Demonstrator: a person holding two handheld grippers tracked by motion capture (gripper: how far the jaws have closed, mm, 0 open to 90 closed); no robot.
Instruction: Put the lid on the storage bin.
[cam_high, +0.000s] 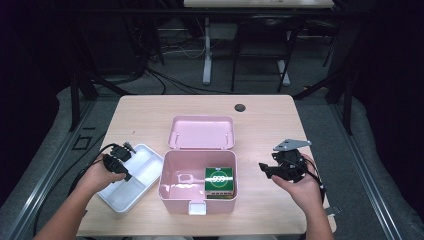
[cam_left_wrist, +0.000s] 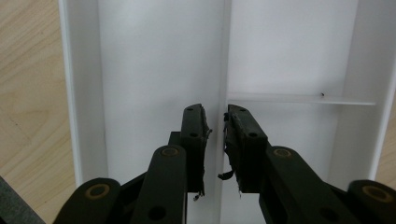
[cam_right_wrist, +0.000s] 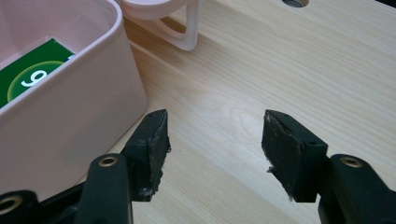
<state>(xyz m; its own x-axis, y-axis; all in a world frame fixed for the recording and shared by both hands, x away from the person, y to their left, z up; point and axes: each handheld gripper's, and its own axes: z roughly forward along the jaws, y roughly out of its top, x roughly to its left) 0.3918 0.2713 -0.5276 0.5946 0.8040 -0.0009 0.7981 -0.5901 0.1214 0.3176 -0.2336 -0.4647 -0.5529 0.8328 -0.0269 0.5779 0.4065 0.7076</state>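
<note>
White divided tray (cam_high: 131, 181) at lower left of the high view, on the table (cam_high: 260, 120), long axis running diagonally from lower left to upper right. Left gripper (cam_left_wrist: 215, 135) fingers straddling the tray's central divider, narrowly parted, contact unclear. Right gripper (cam_right_wrist: 214, 144) fingers spread, grasping nothing, beside the pink box (cam_high: 197, 192).

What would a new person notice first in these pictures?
Probably the open pink box at the table's middle, its lid lying behind it and a green packet inside at the right. Left of it, the left claw straddles the divider of a white tray. The right claw hovers open over bare wood right of the box.
</note>
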